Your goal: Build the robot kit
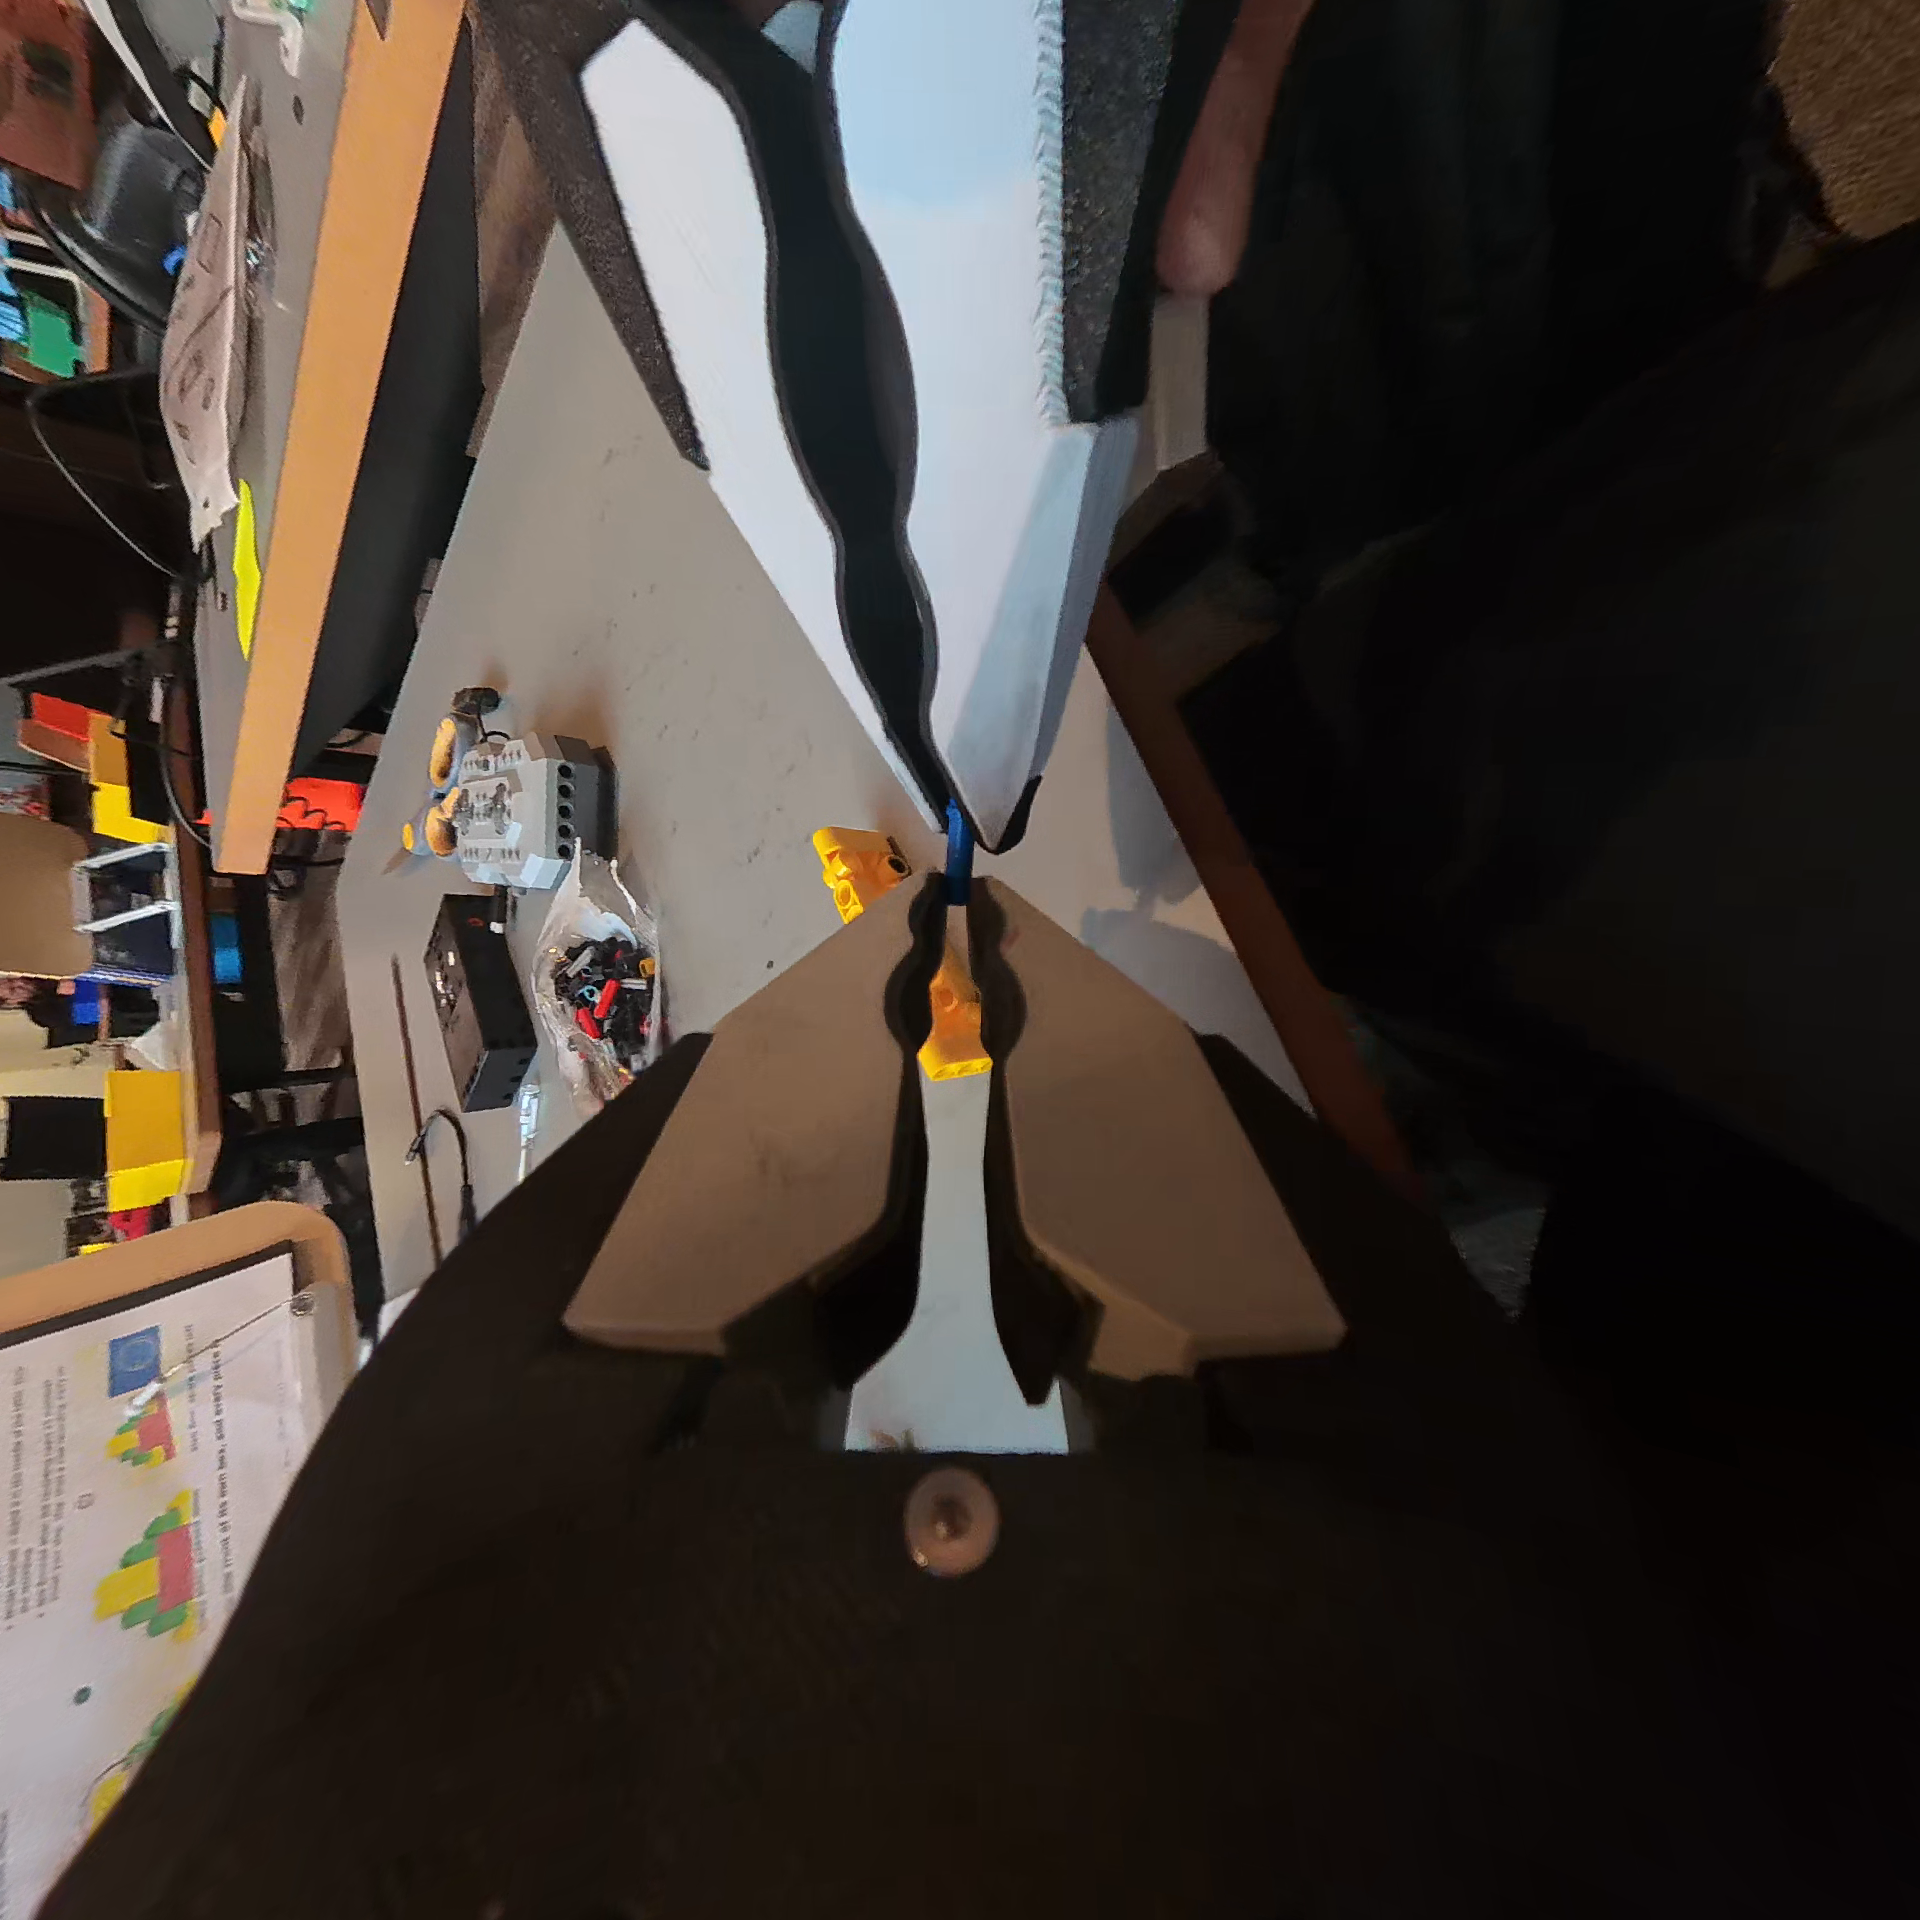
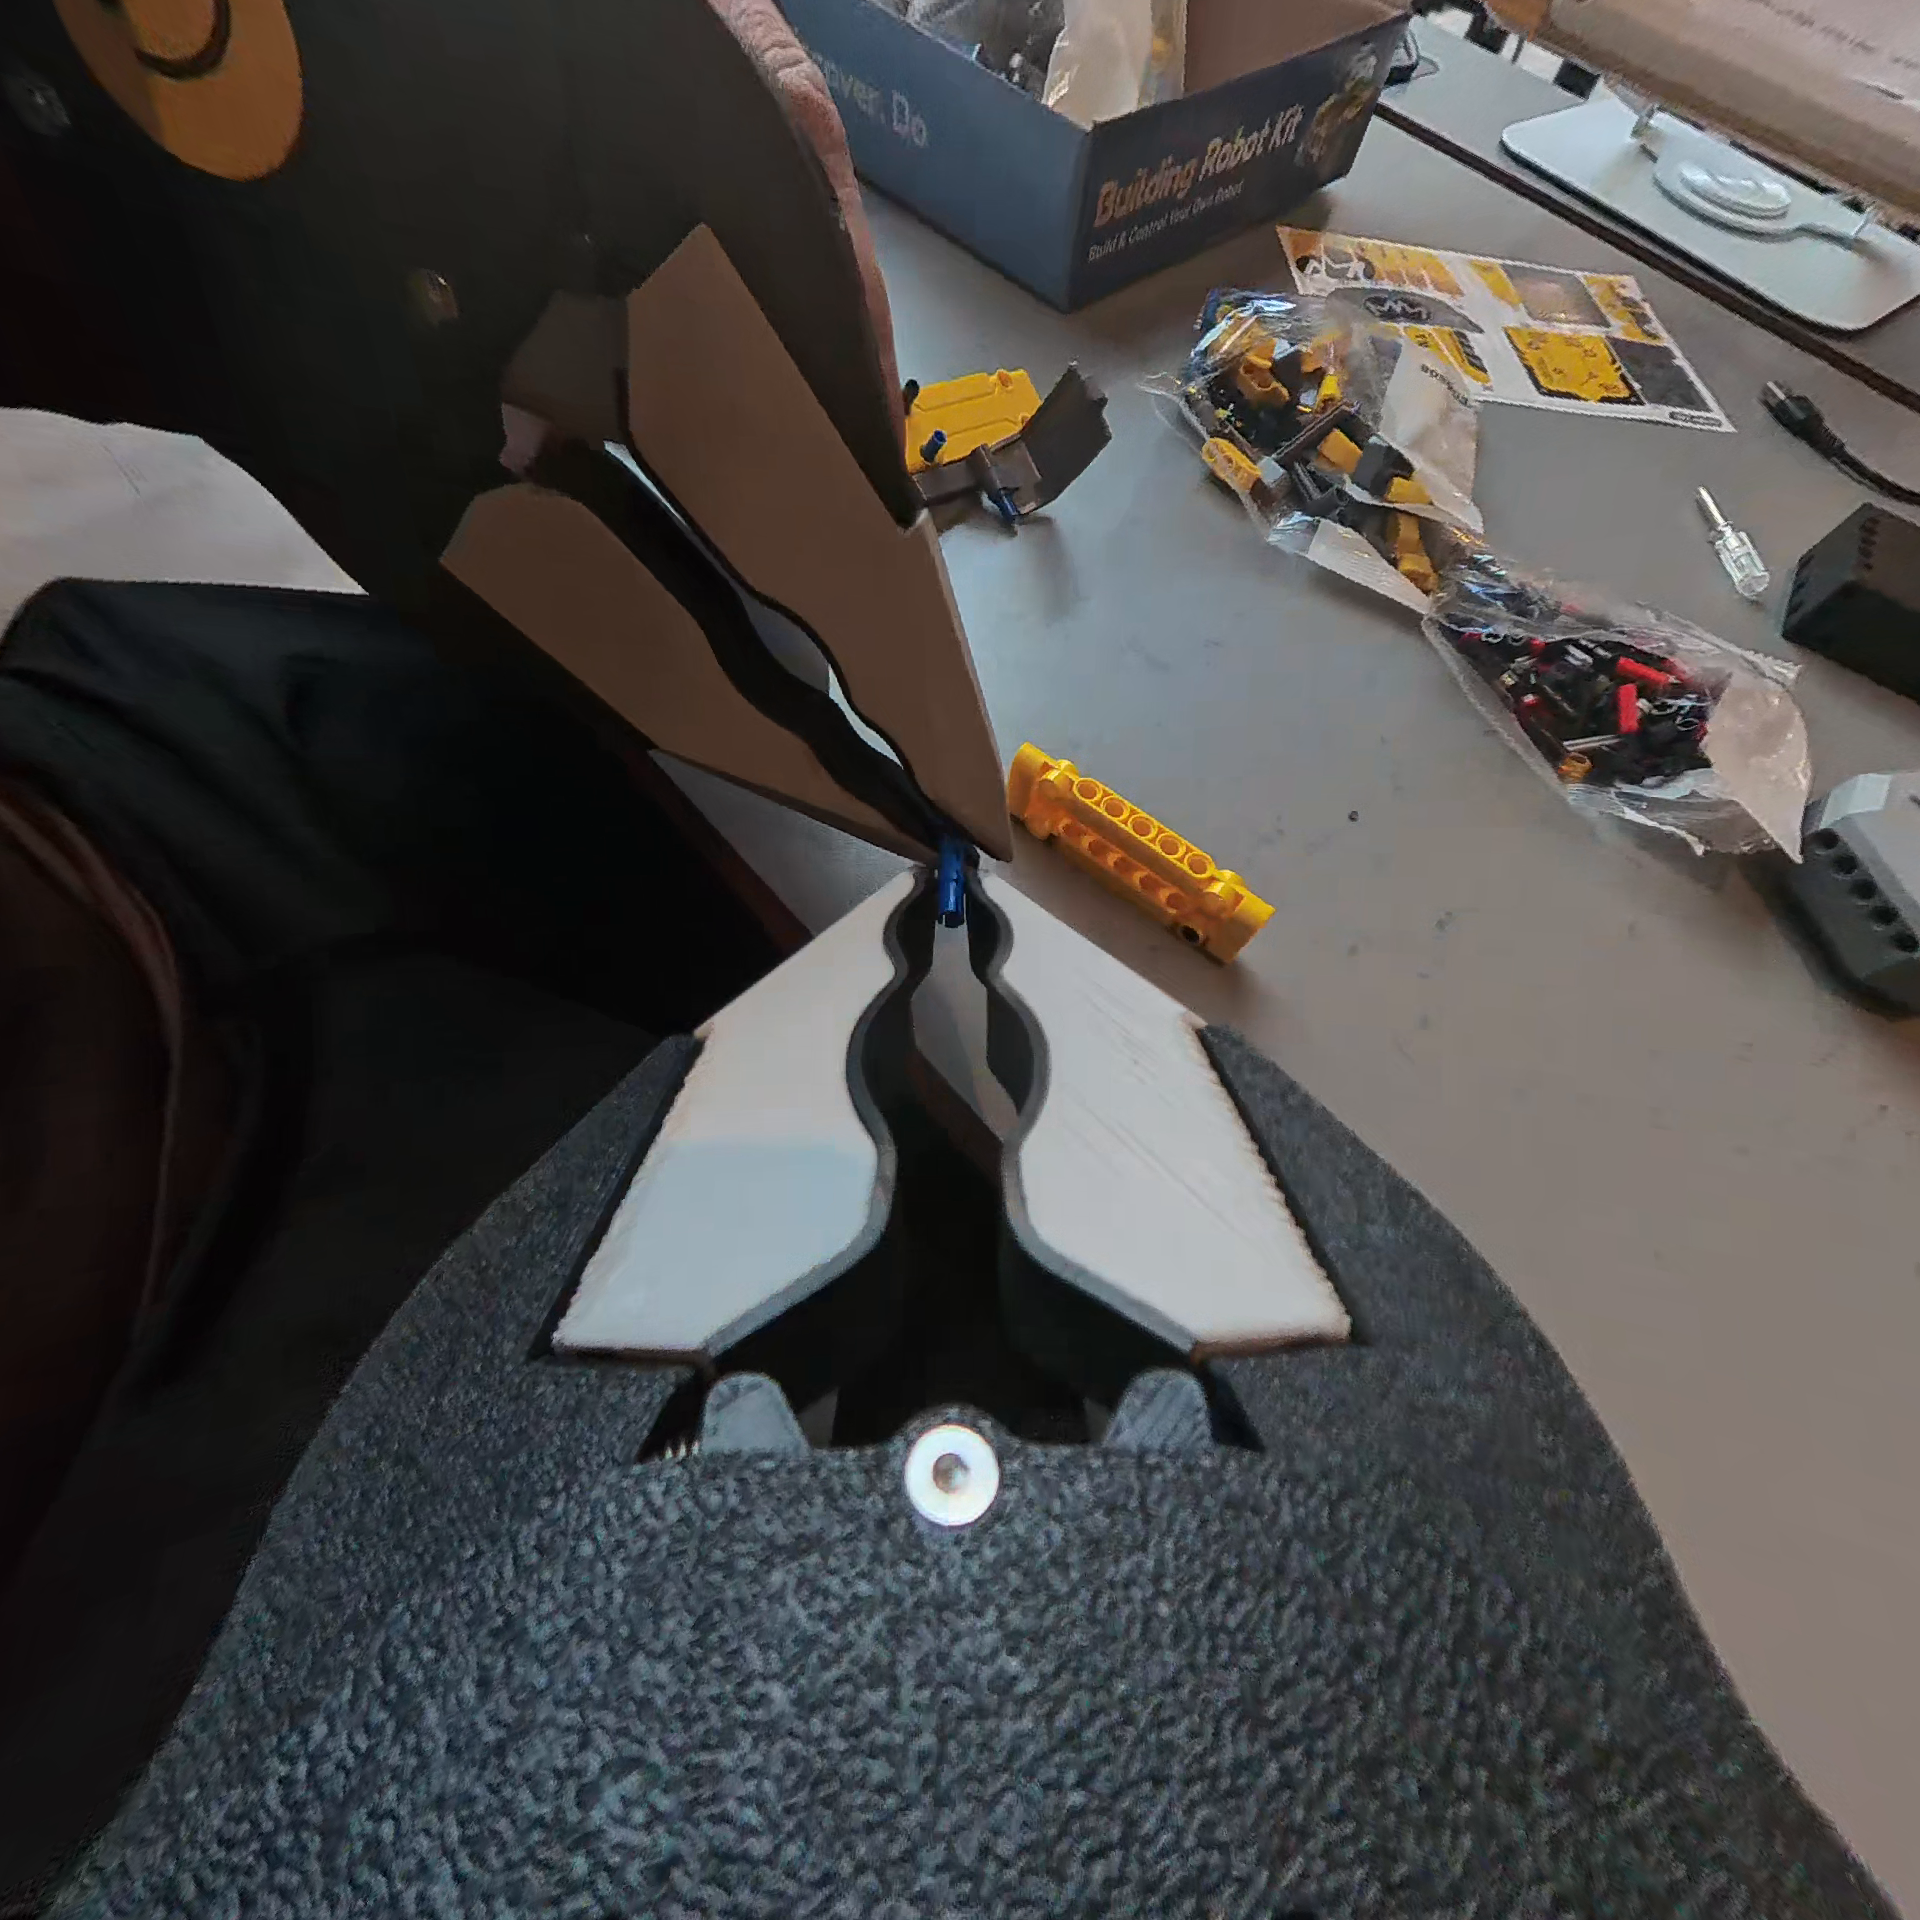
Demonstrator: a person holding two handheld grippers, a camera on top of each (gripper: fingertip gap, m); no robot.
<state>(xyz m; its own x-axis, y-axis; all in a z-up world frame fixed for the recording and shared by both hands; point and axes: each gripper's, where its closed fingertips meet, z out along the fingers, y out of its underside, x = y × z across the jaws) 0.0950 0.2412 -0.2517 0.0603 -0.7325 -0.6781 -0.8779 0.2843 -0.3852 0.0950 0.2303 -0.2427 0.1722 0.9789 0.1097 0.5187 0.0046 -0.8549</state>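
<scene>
A short blue pin hangs between the two grippers, which meet tip to tip above the grey table. My left gripper is shut on one end of it. My right gripper is shut on the other end of the pin. In the right wrist view the left gripper comes down from the upper left. In the left wrist view the right gripper comes from above. A yellow beam with holes lies on the table just beyond the tips, partly hidden in the left wrist view.
A bag of small black and red parts, a bag of yellow parts, a grey block, a black box, a yellow-and-brown assembly and a blue cardboard box lie farther back. The table's near edge is just below the grippers. My left and right fingertips are right by each other. The yellow-and-brown assembly is about 20 cm from both grippers' fingertips.
</scene>
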